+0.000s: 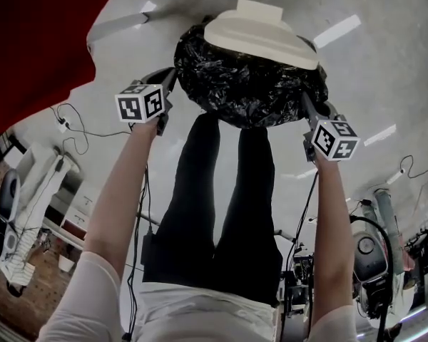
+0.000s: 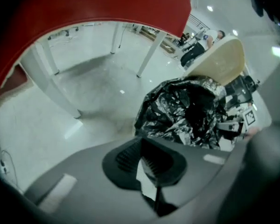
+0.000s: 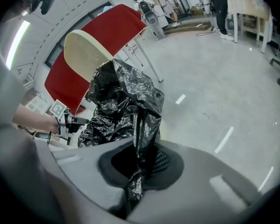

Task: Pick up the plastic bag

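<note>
**Beside the chair: bag pinched on one side, lift unproven**

Beneath the cream plastic chair [image 1: 260, 30], the crinkled black plastic bag [image 1: 250, 84] sits between my two claws. My right gripper [image 3: 140, 167] is clenched on a twisted strip of the bag's film, so that grasp is made. My left gripper [image 2: 147, 164] is clenched too, but I see no film in its jaws; the bag lies just beyond them. I judge the pick-up half done. Whether the bag has left the floor I cannot tell.
</note>
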`<state>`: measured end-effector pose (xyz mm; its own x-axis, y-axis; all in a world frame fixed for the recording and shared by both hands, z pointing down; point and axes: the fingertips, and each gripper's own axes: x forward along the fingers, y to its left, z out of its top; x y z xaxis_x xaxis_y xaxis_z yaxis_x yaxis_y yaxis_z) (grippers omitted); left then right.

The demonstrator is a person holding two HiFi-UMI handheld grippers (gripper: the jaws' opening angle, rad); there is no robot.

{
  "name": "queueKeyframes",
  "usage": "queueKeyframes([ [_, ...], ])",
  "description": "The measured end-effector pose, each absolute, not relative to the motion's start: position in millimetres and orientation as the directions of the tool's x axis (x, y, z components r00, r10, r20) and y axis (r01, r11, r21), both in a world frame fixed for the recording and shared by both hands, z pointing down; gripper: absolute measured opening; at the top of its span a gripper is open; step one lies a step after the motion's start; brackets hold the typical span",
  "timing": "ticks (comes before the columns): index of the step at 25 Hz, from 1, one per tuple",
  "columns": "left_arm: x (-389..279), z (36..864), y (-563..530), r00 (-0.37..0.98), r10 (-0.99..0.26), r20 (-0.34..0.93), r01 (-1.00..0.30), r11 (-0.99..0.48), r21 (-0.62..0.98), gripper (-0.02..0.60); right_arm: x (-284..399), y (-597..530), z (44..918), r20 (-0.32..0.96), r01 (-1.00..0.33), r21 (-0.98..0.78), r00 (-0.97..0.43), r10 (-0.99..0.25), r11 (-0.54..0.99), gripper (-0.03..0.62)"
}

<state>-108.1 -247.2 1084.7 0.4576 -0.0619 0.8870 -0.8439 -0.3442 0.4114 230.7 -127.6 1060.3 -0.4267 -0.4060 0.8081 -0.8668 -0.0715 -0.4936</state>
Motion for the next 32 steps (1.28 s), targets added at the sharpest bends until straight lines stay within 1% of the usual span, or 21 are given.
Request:
queueKeyframes([
  [2,-121,1088,-250,0.425,-0.083,0.901,-0.869,-0.316,0.381,0.005,232,-129,1059,0.806,-0.868,-0.492,-0.428,-0.408,-0.062,0.002],
  [5,-126,1103,-245,0.445,-0.060,0.894,-0.881,-0.211,0.424,0.012,233,-131,1062,0.804,-0.870,-0.490,-0.427,-0.414,-0.053,0.002],
  [8,-110,1108,-236,0.560,-0.040,0.828,-0.826,-0.112,0.553,0.147,231,-129,1063,0.800,-0.869,-0.492,-0.428,-0.420,-0.052,0.002],
  [10,-95,1106,-232,0.638,-0.038,0.769,-0.769,-0.071,0.635,0.180,228,-127,1063,0.798,-0.867,-0.495,-0.432,-0.420,-0.050,0.002],
  [11,-90,1106,-230,0.661,-0.031,0.750,-0.750,-0.065,0.658,0.181,225,-127,1064,0.797,-0.866,-0.497,-0.435,-0.419,-0.048,0.002],
  [12,-86,1108,-228,0.671,-0.019,0.742,-0.741,-0.068,0.668,0.167,222,-126,1065,0.797,-0.865,-0.500,-0.438,-0.417,-0.046,0.002],
  [13,-84,1110,-226,0.669,-0.007,0.743,-0.741,-0.081,0.666,0.131,220,-125,1066,0.796,-0.864,-0.501,-0.441,-0.414,-0.045,0.002],
  [14,-82,1112,-225,0.658,0.002,0.753,-0.749,-0.101,0.655,0.053,219,-124,1067,0.797,-0.863,-0.503,-0.443,-0.412,-0.045,0.002],
  [15,-81,1114,-224,0.648,0.008,0.762,-0.756,-0.121,0.644,0.006,218,-124,1068,0.797,-0.863,-0.504,-0.444,-0.410,-0.045,0.002],
  [18,-75,1110,-220,0.644,0.019,0.764,-0.754,-0.147,0.640,0.005,218,-122,1067,0.796,-0.861,-0.506,-0.445,-0.411,-0.047,0.002],
  [22,-77,1090,-217,0.644,0.003,0.765,-0.754,-0.166,0.635,0.005,215,-121,1053,0.793,-0.861,-0.507,-0.448,-0.413,-0.039,0.002],
  [32,-83,1011,-210,0.660,-0.037,0.750,-0.737,-0.222,0.638,0.005,201,-128,983,0.774,-0.861,-0.508,-0.461,-0.433,0.010,0.002],
])
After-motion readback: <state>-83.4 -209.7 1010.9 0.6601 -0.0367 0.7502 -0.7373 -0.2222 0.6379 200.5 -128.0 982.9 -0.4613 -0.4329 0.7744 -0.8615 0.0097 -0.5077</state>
